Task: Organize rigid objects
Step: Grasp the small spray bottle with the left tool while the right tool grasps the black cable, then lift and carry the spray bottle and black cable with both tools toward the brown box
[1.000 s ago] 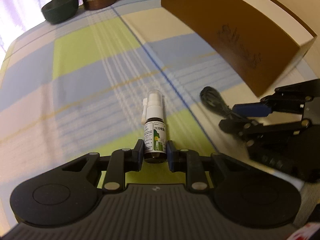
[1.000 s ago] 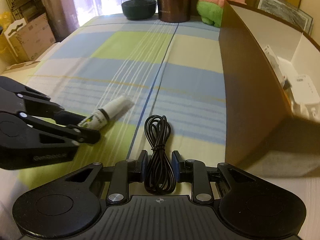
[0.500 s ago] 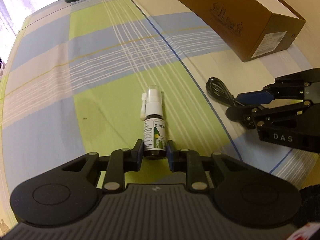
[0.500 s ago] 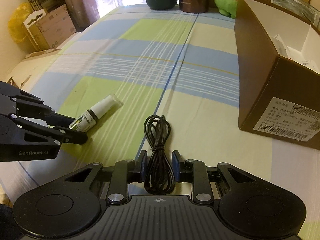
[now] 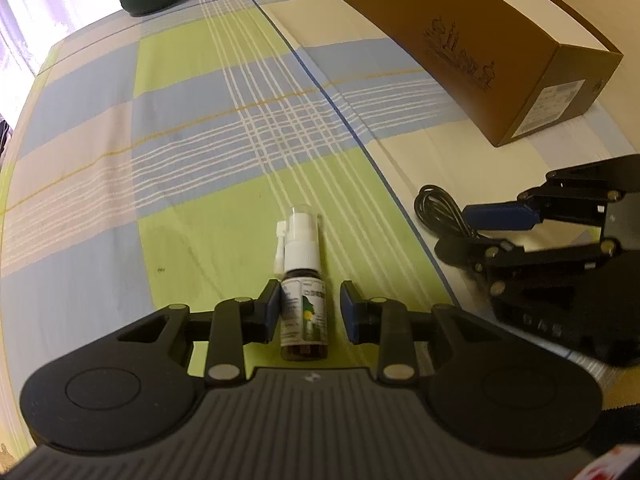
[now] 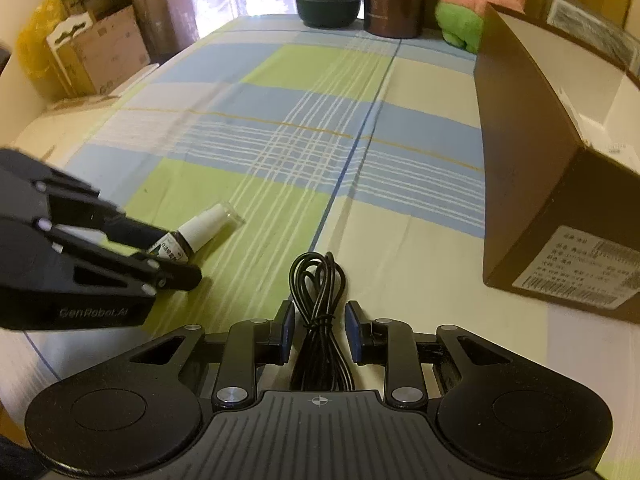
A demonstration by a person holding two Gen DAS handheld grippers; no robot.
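Observation:
A small brown spray bottle [image 5: 304,276] with a white nozzle lies on the checked cloth [image 5: 200,120]. My left gripper [image 5: 310,312] straddles its base. The jaws are opening: the left pad is at the label and a gap shows at the right pad. A coiled black cable [image 6: 320,288] lies between the pads of my right gripper [image 6: 320,332], with a thin gap on each side. In the right wrist view the spray bottle [image 6: 196,236] and left gripper [image 6: 176,264] sit at the left. The left wrist view has the cable [image 5: 436,208] and right gripper [image 5: 468,228] at the right.
An open brown cardboard box [image 6: 532,184] stands on the right, with white items inside. At the far end are a dark bowl [image 6: 328,8], a brown cylinder [image 6: 394,0] and a pink and green plush toy [image 6: 476,4]. Cardboard boxes [image 6: 96,52] sit off the left edge.
Both grippers have drawn back from the brown box, so more of the cloth shows. The left jaws have parted from the spray bottle, and the cable loops sit looser between the right pads.

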